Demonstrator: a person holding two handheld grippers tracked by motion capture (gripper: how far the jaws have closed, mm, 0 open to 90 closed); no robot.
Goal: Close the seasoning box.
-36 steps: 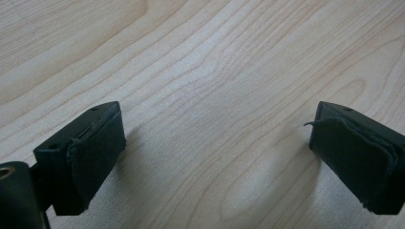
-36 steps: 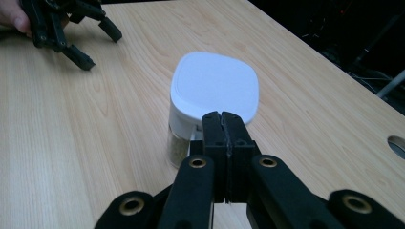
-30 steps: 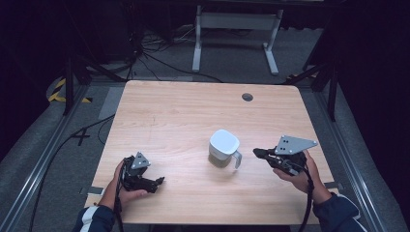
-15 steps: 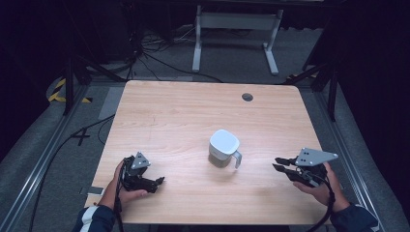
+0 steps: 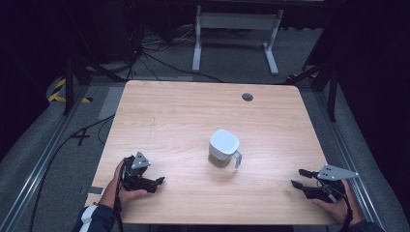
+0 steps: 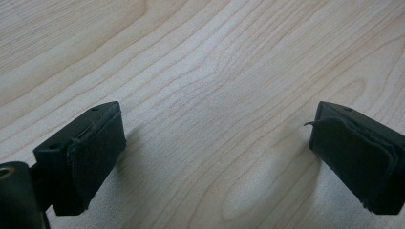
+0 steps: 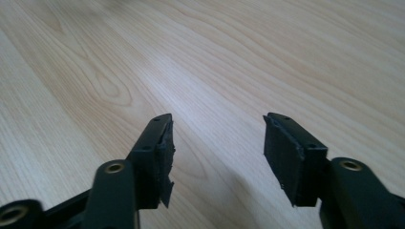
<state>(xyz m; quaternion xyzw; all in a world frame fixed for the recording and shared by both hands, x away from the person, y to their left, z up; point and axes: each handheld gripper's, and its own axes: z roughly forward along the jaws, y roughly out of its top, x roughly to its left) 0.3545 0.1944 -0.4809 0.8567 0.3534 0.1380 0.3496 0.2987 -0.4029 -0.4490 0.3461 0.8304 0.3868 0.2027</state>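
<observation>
Currently I hold the left gripper (image 5: 159,181) low over the near-left part of the light wood-grain tabletop (image 5: 183,116), forearm entering from the bottom edge, hand wrapped around the body from below. Its fingers (image 6: 95,152) stand wide apart with nothing between them; the left gripper view shows bare wood under the gap. I judge this a parked, ready posture: resting near the edge keeps the centre free.

Moving to the middle, the white square-topped plastic jug with a side handle (image 5: 224,147) stands upright, well apart from both grippers. Its handle (image 5: 237,158) points toward the near-right, the side from which I would expect the right gripper to approach.

At the near-right corner I hold the right gripper (image 5: 297,178) just above the surface, aimed left toward the jug, grey three-cornered plate uppermost. Its fingers (image 7: 157,157) are likewise apart and empty, with plain wood ahead of them in the right gripper view. The hand cradles the gripper from beneath, wrist close to the table edge.
</observation>
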